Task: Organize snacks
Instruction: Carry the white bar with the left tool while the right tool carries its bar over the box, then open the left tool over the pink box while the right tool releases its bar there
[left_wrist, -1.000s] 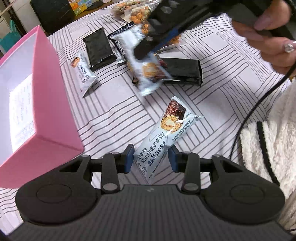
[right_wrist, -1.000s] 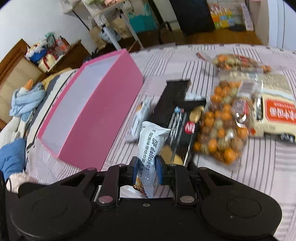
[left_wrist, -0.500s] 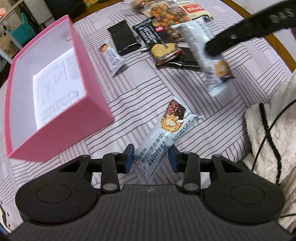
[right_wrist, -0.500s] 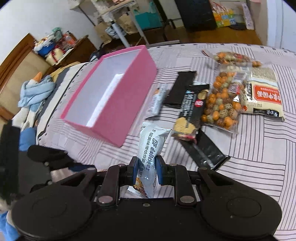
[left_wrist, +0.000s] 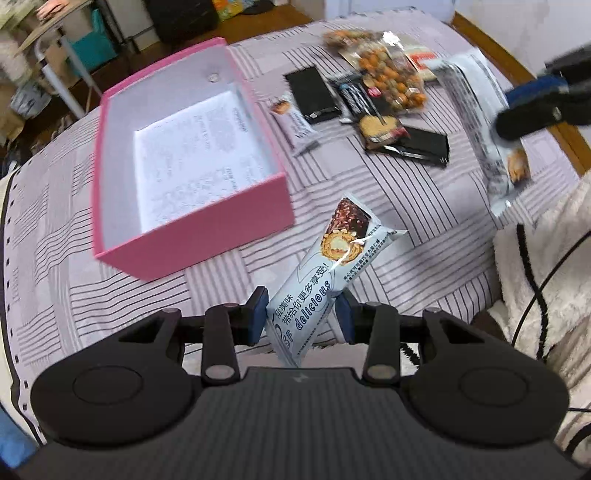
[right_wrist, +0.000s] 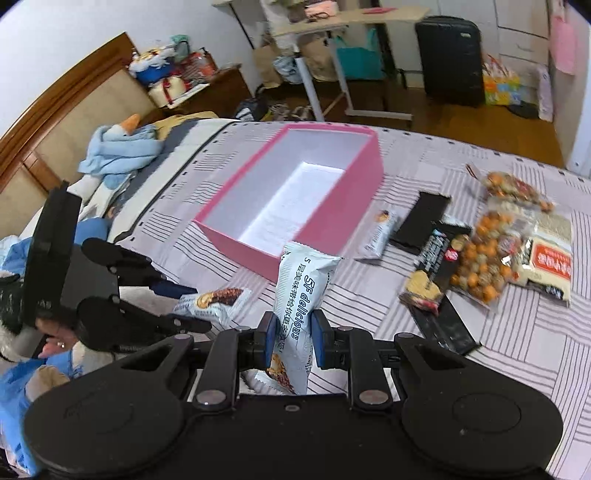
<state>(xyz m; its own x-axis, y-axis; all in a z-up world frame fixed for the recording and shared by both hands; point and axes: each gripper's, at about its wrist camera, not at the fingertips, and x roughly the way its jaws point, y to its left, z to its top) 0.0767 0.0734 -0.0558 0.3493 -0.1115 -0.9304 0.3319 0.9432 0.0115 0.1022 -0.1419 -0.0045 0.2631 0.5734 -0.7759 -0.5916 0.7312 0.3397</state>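
My left gripper is shut on a pale blue snack bar wrapper, held above the striped bedcover near the pink box. My right gripper is shut on a second pale blue snack bar, standing upright between its pads. In the left wrist view that right-hand bar hangs at the far right, above the bed. From the right wrist view the left gripper and its bar show at the left. The pink box is open, with only a printed sheet on its white floor.
Loose snacks lie right of the box: a small pale bar, black packets, a biscuit pack, bags of orange nuts and a white bag. A fluffy white sleeve is at the right; blue clothes lie behind.
Both grippers have risen with their bars still gripped, so more of the bed and the box's inside now shows. The right gripper's bar has drifted toward the right edge of the left wrist view.
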